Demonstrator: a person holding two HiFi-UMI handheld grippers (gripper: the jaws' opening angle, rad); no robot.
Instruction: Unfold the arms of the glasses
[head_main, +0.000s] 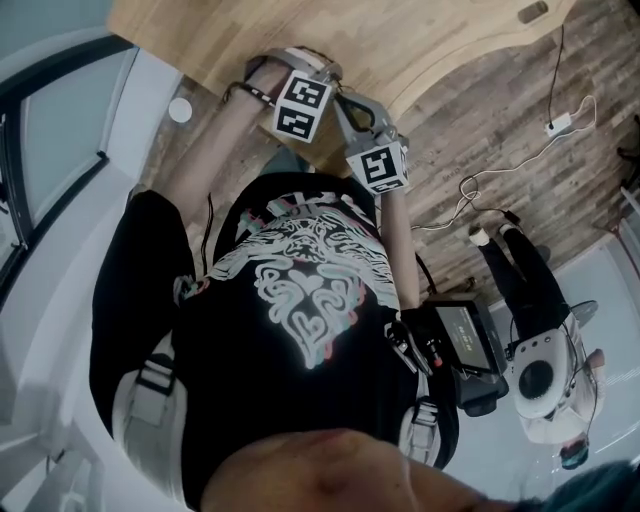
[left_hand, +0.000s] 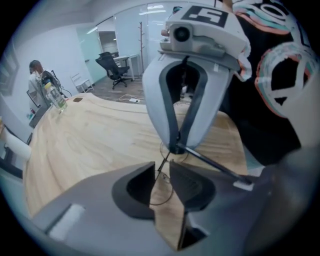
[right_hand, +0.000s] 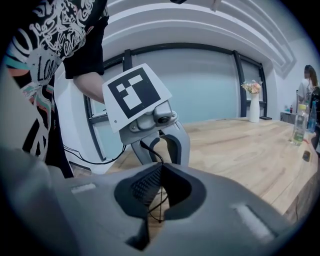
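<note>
left gripper (left_hand: 161, 171): jaws drawn almost together, with only a narrow slit between the pads. it is pinching the thin wire rim of the glasses (left_hand: 210, 162), which sits in that slit.
right gripper (right_hand: 161, 167): jaws closed at the tips, clamped on the wire frame. part of a rim loop shows in the hollow just behind the tips.
glasses: held between the two grippers, over the table (left_hand: 90, 135). both sets of jaws are on the frame, one from each side.
arm (left_hand: 225, 170): one dark straight arm starts at the right gripper's tips. it slants out across the left gripper's body toward the person, angled away from the rim in the left jaws.
other arm: cannot tell where it lies.
grippers to each other: facing tip to tip and very close. in the head view their marker cubes sit side by side in front of the person's chest, at the table's edge.
table: pale wood, curved edge, under both grippers.
nearby: a black printed shirt (head_main: 300, 290) is just behind the grippers. a bottle (right_hand: 299, 127) and a vase (right_hand: 254, 107) stand well apart from them on the far end of the table.
</note>
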